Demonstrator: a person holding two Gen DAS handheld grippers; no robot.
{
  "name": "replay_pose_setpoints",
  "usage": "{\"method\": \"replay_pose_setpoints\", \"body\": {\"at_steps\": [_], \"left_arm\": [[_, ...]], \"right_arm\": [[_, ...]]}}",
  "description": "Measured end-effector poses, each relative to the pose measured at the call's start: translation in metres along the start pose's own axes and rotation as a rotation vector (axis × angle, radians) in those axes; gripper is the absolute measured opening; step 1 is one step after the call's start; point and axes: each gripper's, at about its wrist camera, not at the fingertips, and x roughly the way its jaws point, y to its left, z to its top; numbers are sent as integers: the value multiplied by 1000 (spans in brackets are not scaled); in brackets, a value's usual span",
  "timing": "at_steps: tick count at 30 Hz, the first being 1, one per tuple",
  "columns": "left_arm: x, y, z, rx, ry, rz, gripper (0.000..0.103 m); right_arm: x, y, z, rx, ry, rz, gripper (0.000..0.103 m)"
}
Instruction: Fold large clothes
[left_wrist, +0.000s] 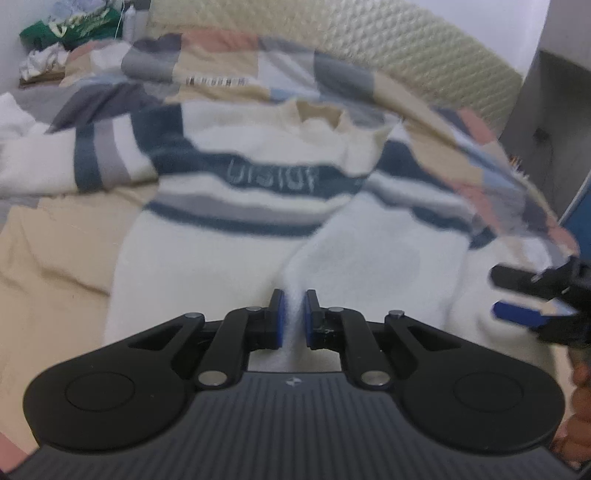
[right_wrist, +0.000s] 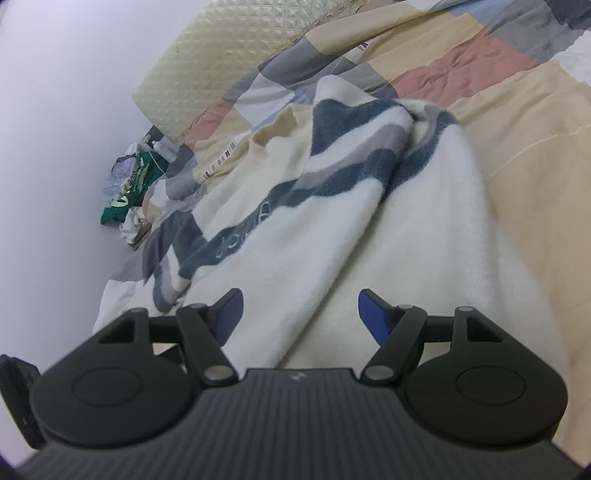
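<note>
A cream sweater (left_wrist: 258, 155) with navy and grey stripes and lettering across the chest lies spread on the bed, its collar at the far end. My left gripper (left_wrist: 293, 299) is shut on a raised ridge of its white lower part, with the fabric pinched between the blue pads. To the right, my right gripper (left_wrist: 496, 293) hovers at the sweater's edge with its fingers apart. In the right wrist view the sweater (right_wrist: 295, 240) runs away from the open right gripper (right_wrist: 301, 306), whose pads stand wide over the white fabric and grip nothing.
A patchwork quilt (left_wrist: 332, 74) of beige, pink, grey and blue covers the bed. A quilted cream headboard (left_wrist: 424, 40) stands behind it. A green bag and crumpled clutter (left_wrist: 74, 26) sit in the far left corner. A grey cabinet (left_wrist: 546, 92) stands at the right.
</note>
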Motion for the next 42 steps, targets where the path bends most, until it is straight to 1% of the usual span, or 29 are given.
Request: {"method": "replay_pose_setpoints", "body": {"at_steps": [3,7,8,11,12,13,15,17,18,20,22,24,26,27,30,34,38,42], "left_arm": [[16,1,-8,4,50,14,13],[16,1,-9,-5,44,14,15],[14,1,-9,-4,36,14,19],[9,-1,-11,4,26,17,23],[8,-2,-12,4,28,16,25],[8,-3,-12,5,31,15,29],[8,-4,-14,10,35,22,32],[8,-4,-15,8,30,25,33],[7,-3,-15,0,28,21,35],[4,0,-14,-21,17,14,44],[-1,4,-14,-39,-5,16,49],[-7,8,-12,-56,-27,21,53],[-10,14,-8,-73,-43,22,59],[-11,17,-6,-82,-48,29,59],[-9,31,5,-118,-45,54,62],[-2,62,26,-193,-27,92,62],[7,111,50,-265,5,166,62],[8,171,65,-382,-6,275,62]], "right_arm": [[1,0,0,-5,2,-5,72],[2,2,0,-17,-2,-15,72],[3,2,-1,-22,-2,-16,72],[2,6,-2,-50,-13,-16,72],[2,8,-2,-68,-22,-16,72],[2,11,-3,-89,-31,-17,72],[2,18,-5,-140,-48,-17,72],[6,26,-8,-193,-50,-19,64],[9,30,-11,-223,-44,-25,63],[16,36,-15,-269,-26,-34,57],[21,39,-18,-298,-4,-33,52],[29,42,-22,-331,18,-47,52],[38,42,-27,-345,56,-57,52],[44,42,-29,-354,77,-70,51],[57,43,-37,-397,116,-113,51],[54,42,-33,-358,124,-98,51],[49,36,-26,-318,114,-85,50],[48,34,-23,-274,111,-61,52]]}}
